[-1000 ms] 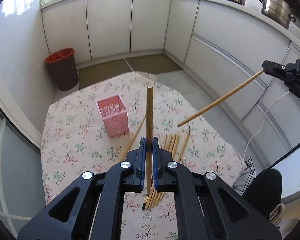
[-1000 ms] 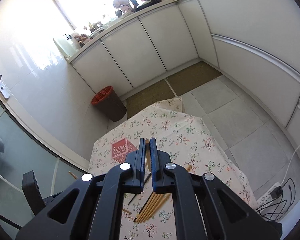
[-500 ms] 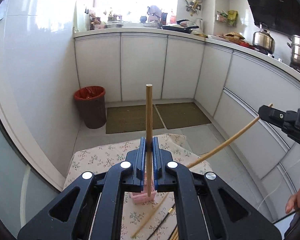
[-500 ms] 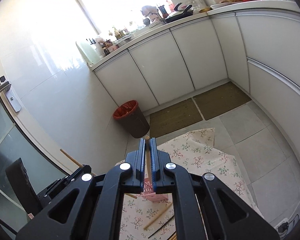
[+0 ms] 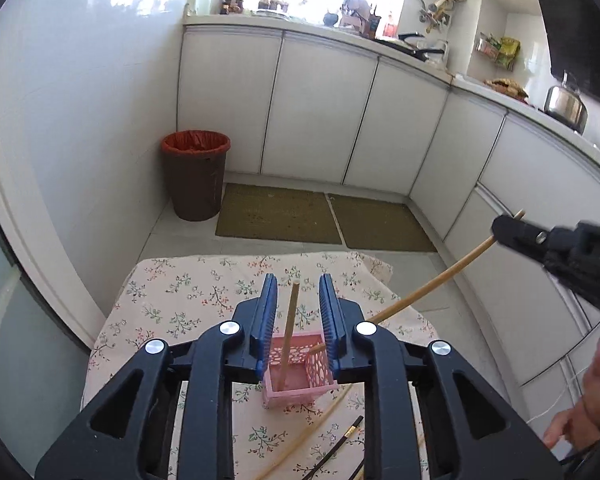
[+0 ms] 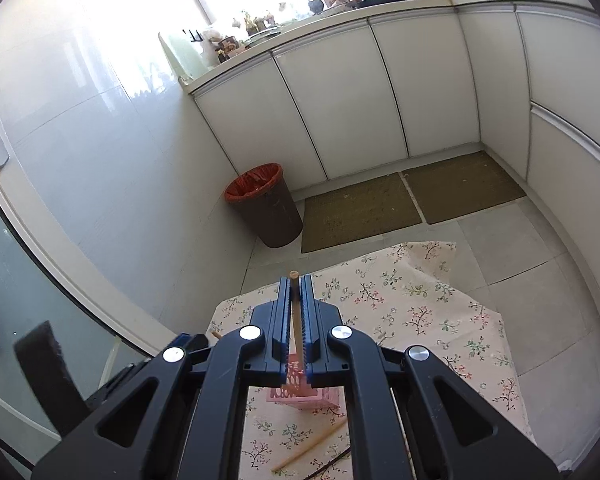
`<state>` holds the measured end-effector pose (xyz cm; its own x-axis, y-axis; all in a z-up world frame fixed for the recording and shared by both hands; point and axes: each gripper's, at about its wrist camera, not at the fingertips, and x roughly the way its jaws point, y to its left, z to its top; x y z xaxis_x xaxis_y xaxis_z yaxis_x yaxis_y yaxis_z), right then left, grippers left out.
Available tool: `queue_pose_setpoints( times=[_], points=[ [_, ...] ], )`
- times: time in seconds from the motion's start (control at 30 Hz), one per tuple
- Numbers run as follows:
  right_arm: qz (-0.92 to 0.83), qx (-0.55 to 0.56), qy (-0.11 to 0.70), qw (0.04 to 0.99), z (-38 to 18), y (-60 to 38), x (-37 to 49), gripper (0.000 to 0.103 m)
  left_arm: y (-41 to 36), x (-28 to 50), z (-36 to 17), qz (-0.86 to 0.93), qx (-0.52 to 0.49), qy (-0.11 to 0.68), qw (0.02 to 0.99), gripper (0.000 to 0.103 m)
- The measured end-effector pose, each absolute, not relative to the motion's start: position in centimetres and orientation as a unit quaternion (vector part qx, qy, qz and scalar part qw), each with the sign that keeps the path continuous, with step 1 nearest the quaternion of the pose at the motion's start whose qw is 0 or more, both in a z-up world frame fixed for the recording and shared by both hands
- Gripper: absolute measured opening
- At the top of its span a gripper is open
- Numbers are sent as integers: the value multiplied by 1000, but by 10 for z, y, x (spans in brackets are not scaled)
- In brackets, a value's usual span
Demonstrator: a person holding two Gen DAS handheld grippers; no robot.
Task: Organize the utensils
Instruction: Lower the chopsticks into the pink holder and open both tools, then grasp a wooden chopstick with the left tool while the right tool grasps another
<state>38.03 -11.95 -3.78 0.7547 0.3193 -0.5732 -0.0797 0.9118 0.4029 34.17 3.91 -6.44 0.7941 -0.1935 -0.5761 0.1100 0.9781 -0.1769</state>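
The pink perforated basket (image 5: 296,376) stands on the floral tablecloth (image 5: 188,292) near the table's near edge, at 6 o'clock in the left wrist view. One wooden chopstick (image 5: 289,336) stands in it, leaning slightly, its foot on the basket floor and its top rising between the left gripper's blue pads (image 5: 269,312). The left gripper (image 5: 298,320) is opening; its jaws are spread and the pads stand clear of that chopstick on both sides.

A second wooden chopstick (image 5: 432,280) slants down from 3 o'clock, its lower tip at the basket's right rim. The right gripper (image 5: 500,229) pinches its upper end, jaws pressed together on it; the right wrist view confirms the stick (image 6: 295,312) clamped between the pads of that gripper (image 6: 296,320), above the basket (image 6: 300,396).

Loose on the cloth at 5 o'clock lie a pale chopstick (image 5: 312,436) and a black chopstick (image 5: 336,448). Beyond the table, at 11 o'clock, a brown waste bin with a red liner (image 5: 195,176) stands beside white cabinets (image 5: 320,108).
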Motion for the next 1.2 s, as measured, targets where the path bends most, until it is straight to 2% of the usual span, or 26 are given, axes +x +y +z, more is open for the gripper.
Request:
queue_pose_setpoints(
  times=[0.1,0.17,0.23,0.3,0.43,0.6,0.77,0.83,1.0,1.1,1.17,1.2],
  points=[
    [110,175,337,919,-45,-111,384,5,53,323,-41,-73,-91,271,955,30],
    [114,169,341,918,-52,-104,386,6,60,316,-32,-65,-99,257,959,44],
    [114,163,348,916,-60,-98,387,9,65,310,-30,-62,-108,252,960,50],
    [123,167,348,914,-66,-96,385,10,66,310,-32,-54,-103,260,959,50],
    [109,170,334,921,-61,-104,371,35,65,313,-37,-50,-94,277,955,50],
    [82,150,330,929,-58,-113,350,37,54,305,-38,-53,-72,286,954,50],
    [59,144,321,934,-56,-128,320,48,42,292,-44,-49,-51,288,955,64],
    [52,145,319,935,-57,-134,308,53,37,286,-48,-52,-45,294,953,64],
    [28,135,325,936,-65,-146,281,60,20,269,-55,-57,-27,300,952,75],
    [17,137,323,936,-72,-155,264,70,10,261,-56,-65,-18,298,952,85],
    [9,142,317,938,-78,-166,250,88,3,255,-59,-65,-3,292,954,96],
    [4,144,316,938,-82,-172,243,91,0,254,-62,-65,5,292,954,96]
  ],
)
